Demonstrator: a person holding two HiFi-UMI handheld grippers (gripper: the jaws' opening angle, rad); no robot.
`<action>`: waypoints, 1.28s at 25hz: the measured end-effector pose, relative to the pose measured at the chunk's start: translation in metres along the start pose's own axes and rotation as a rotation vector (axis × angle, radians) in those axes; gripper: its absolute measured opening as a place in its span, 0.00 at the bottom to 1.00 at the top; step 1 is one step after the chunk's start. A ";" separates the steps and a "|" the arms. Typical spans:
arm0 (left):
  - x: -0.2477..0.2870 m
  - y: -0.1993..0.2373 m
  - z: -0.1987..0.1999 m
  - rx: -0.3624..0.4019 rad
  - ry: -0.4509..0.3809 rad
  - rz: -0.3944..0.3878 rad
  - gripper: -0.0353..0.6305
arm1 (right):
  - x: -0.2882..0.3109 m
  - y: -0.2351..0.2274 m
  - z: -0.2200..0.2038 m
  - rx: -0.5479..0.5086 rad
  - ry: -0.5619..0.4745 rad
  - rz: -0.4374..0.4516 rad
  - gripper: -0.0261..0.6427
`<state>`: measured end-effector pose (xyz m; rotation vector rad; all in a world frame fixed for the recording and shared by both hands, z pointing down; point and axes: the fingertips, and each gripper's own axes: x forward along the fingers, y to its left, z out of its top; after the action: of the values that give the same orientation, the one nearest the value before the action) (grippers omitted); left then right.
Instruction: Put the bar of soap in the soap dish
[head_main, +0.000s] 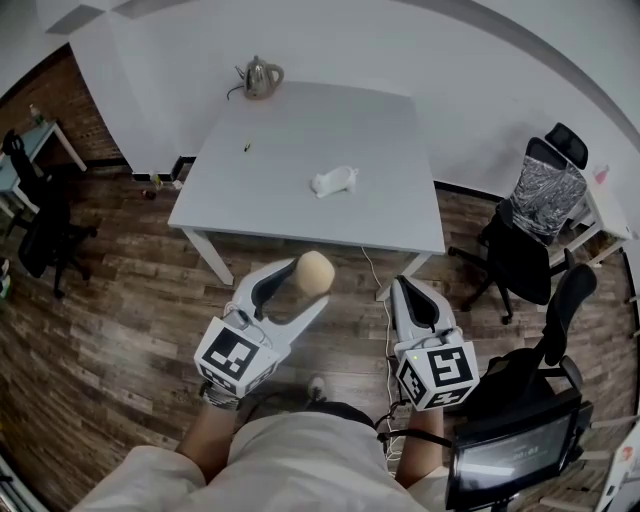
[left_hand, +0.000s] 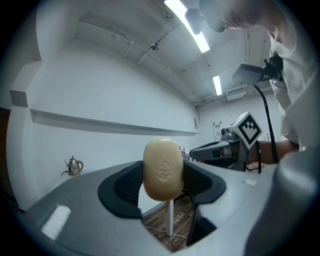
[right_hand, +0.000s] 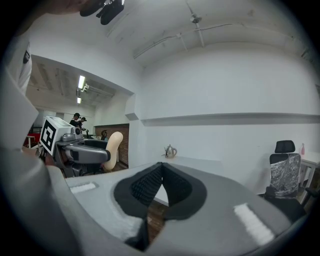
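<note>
The left gripper (head_main: 311, 286) is clamping the hard, probably slippery soap (head_main: 316, 271) across its width. The right gripper (head_main: 408, 285) is resting with its jaws together.

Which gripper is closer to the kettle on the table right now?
Left. The left gripper, gripping the soap, is short of the table on the kettle's side; the right gripper sits farther right.

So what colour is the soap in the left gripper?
Pale creamy yellow; the oval bar of soap shows best in the left gripper view.
</note>
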<state>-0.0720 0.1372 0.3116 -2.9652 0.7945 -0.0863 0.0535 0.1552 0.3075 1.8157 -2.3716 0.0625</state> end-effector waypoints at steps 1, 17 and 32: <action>0.004 0.002 0.000 0.001 -0.001 0.003 0.46 | 0.003 -0.003 0.000 0.001 0.000 0.004 0.04; 0.051 0.033 -0.002 -0.022 0.006 0.064 0.46 | 0.051 -0.045 0.006 -0.005 0.005 0.066 0.04; 0.067 0.042 -0.013 -0.046 0.040 0.097 0.46 | 0.070 -0.059 -0.004 0.011 0.043 0.110 0.04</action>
<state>-0.0355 0.0663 0.3233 -2.9707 0.9559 -0.1236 0.0931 0.0736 0.3186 1.6694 -2.4445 0.1260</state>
